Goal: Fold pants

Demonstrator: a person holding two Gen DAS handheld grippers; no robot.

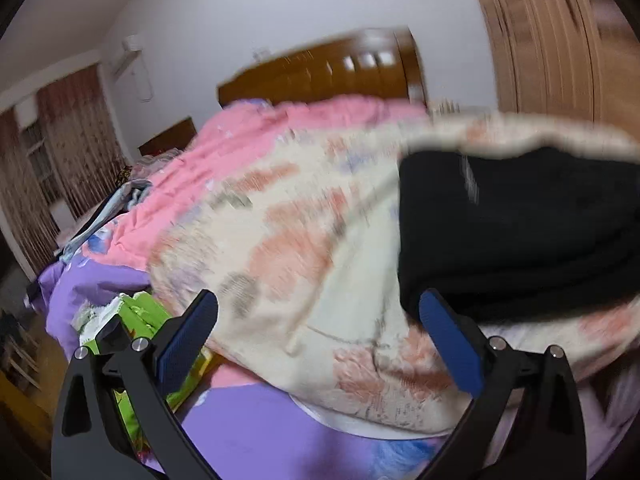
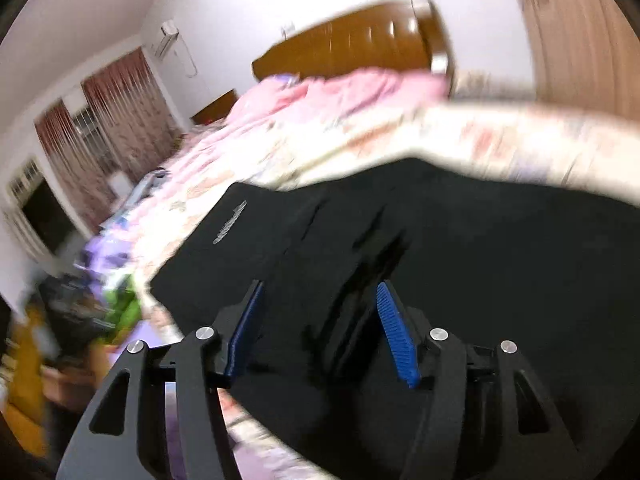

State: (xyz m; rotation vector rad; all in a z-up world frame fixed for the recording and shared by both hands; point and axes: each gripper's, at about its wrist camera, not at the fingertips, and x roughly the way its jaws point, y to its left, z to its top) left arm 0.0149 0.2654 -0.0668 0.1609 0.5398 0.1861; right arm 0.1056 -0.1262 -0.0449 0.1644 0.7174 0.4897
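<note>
The black pants (image 1: 516,232) lie folded on a cream floral blanket (image 1: 304,248) on the bed, at the right of the left wrist view. My left gripper (image 1: 318,308) is open and empty, its right fingertip just at the pants' near left corner. In the right wrist view the pants (image 2: 460,248) fill the middle and right, with a small grey logo near their left edge. My right gripper (image 2: 320,292) is open, hovering over the pants' near edge with cloth between its blue pads. Both views are motion-blurred.
A pink quilt (image 1: 248,148) covers the far bed below a brown wooden headboard (image 1: 328,72). A purple sheet (image 1: 248,428) and a green patterned item (image 1: 140,316) lie at the near left. A wooden wardrobe (image 1: 560,40) stands right, curtains (image 1: 80,140) left.
</note>
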